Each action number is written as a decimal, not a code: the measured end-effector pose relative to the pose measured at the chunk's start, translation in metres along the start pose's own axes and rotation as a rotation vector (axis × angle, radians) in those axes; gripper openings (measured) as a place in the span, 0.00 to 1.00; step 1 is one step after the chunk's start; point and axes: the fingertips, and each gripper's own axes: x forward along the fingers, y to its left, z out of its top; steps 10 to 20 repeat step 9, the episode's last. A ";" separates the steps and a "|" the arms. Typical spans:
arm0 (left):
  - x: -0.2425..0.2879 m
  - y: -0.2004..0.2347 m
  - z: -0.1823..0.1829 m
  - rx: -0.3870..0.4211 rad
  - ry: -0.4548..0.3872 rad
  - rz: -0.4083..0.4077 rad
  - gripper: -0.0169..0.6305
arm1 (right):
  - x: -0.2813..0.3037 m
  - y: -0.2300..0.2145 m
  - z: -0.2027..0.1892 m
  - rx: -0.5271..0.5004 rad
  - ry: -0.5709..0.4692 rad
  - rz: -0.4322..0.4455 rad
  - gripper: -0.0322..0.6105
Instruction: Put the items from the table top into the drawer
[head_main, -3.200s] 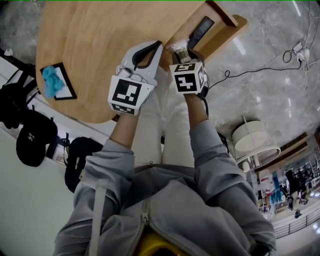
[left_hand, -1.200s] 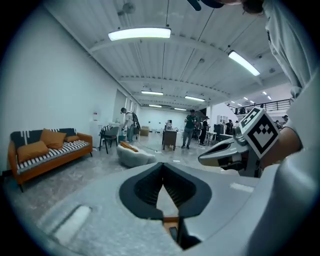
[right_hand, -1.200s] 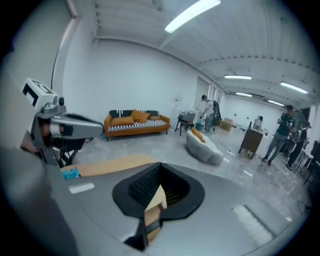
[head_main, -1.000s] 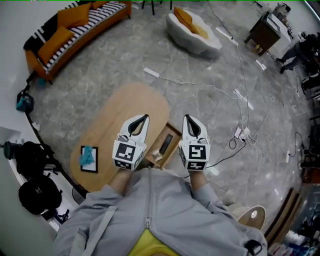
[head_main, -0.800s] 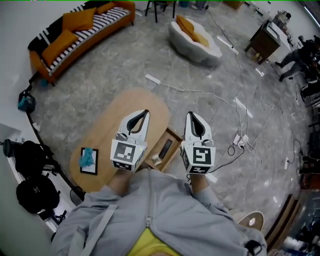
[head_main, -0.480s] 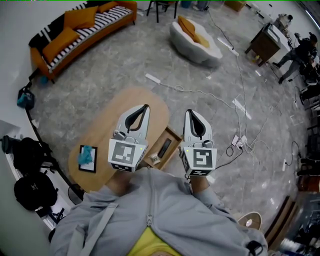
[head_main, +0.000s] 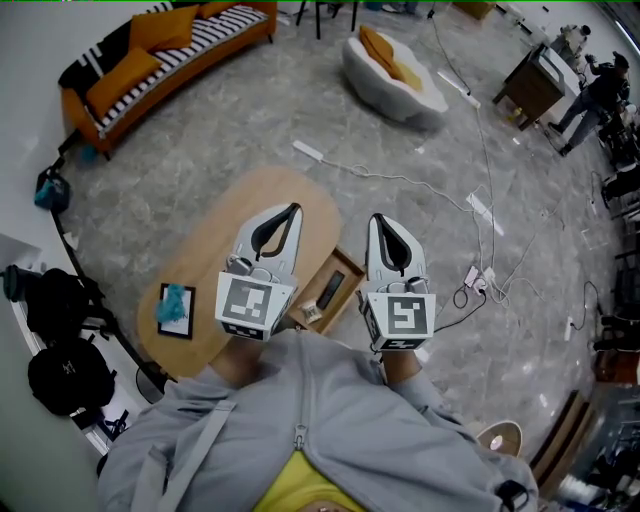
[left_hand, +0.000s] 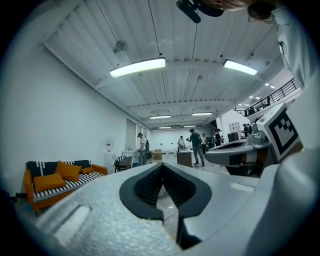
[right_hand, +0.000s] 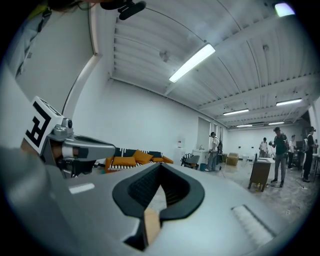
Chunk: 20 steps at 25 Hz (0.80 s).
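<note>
The oval wooden table (head_main: 250, 215) lies far below me, its drawer (head_main: 352, 268) pulled open at the right side. In the drawer lie a black remote (head_main: 331, 288) and a small pale item (head_main: 310, 313). A blue item (head_main: 176, 300) rests on a black-framed tray (head_main: 166, 330) at the table's left end. Both grippers are held up high over the table, side by side and pointing level. My left gripper (head_main: 292, 208) (left_hand: 162, 164) is shut and holds nothing. My right gripper (head_main: 376, 217) (right_hand: 160, 164) is likewise shut and holds nothing.
An orange striped sofa (head_main: 160, 45) and a white beanbag (head_main: 392, 68) stand on the grey floor beyond the table. Cables and a power strip (head_main: 480, 275) trail to the right. Black bags (head_main: 55, 330) sit at the left. People stand at a desk (head_main: 590, 85).
Since the earliest frame both grippers have left the drawer and the view has pulled far back from the table. Over the last second the grippers rose a little, then held still.
</note>
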 end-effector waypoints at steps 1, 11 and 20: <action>0.000 0.000 0.000 0.000 -0.001 0.002 0.03 | 0.000 0.001 0.000 0.000 -0.001 0.004 0.05; 0.003 -0.005 0.003 0.004 -0.004 -0.002 0.03 | 0.000 0.000 0.000 0.007 -0.013 0.020 0.05; 0.003 -0.005 0.003 0.004 -0.004 -0.002 0.03 | 0.000 0.000 0.000 0.007 -0.013 0.020 0.05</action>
